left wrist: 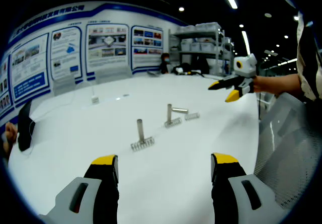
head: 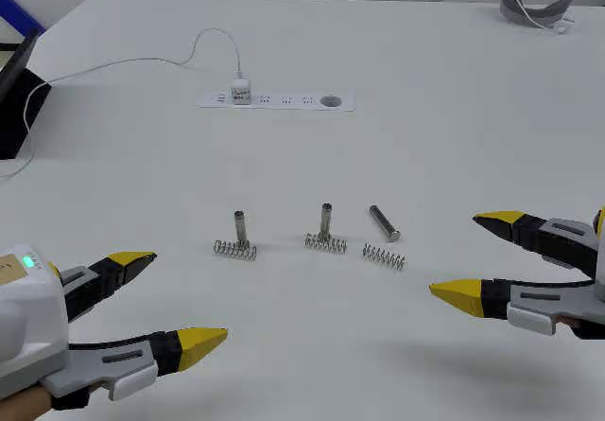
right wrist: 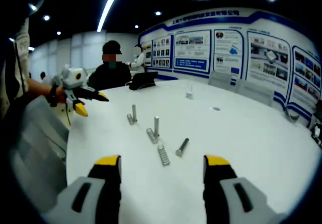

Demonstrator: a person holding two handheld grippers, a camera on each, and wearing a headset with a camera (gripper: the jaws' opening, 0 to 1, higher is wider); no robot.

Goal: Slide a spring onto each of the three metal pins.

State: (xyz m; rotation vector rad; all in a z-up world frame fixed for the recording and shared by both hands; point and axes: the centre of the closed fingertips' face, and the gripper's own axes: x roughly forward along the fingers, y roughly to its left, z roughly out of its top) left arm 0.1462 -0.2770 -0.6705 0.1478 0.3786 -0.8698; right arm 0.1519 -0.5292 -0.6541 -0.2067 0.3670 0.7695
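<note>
Three metal pins sit in a row on the white table. The left pin and the middle pin stand upright, while the right pin lies on its side. A spring lies on the table in front of each: the left spring, the middle spring and the right spring. My left gripper is open at the near left, well short of the pins. My right gripper is open to the right of the lying pin. Neither holds anything. The pins and springs lie ahead of both jaws.
A white power strip with a plugged charger and cable lies behind the pins. A dark device stands at the table's left edge. A grey object rests at the far right corner. A seated person is at the table's far end.
</note>
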